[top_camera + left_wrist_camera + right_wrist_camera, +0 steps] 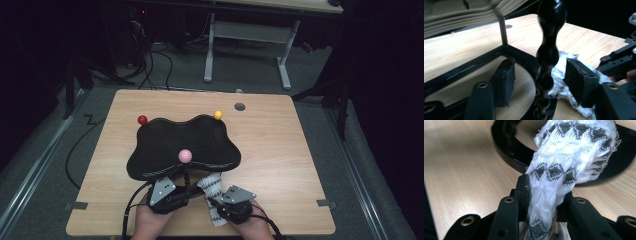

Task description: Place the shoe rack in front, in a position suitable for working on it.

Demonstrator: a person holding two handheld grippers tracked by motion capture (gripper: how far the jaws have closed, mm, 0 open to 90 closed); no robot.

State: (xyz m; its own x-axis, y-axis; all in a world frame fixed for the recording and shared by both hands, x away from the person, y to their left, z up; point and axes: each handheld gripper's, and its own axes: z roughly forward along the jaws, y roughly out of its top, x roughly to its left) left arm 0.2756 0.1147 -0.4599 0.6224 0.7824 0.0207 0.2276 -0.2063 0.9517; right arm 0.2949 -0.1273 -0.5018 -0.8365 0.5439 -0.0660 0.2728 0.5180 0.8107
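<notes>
Right gripper (216, 204) fingers clamp the white patterned cloth (564, 165), lying at 5 o'clock of the black stand (182, 145), probably to wipe it. Left gripper (186, 189) fingers spread around the beaded post (547, 57), likely steadying.

1. Black stand (182, 150): its top hid the table (280, 150) beneath it in the high view.
2. Beaded black post (547, 57): blurred, its top cut off by the upper edge of the left gripper view.
3. Patterned white cloth (564, 162): its far end ran past the upper edge of the right gripper view; its near end lay hidden between the right gripper (544, 202) jaws.
4. Person's hands (150, 220): cut off at the lower edge.
</notes>
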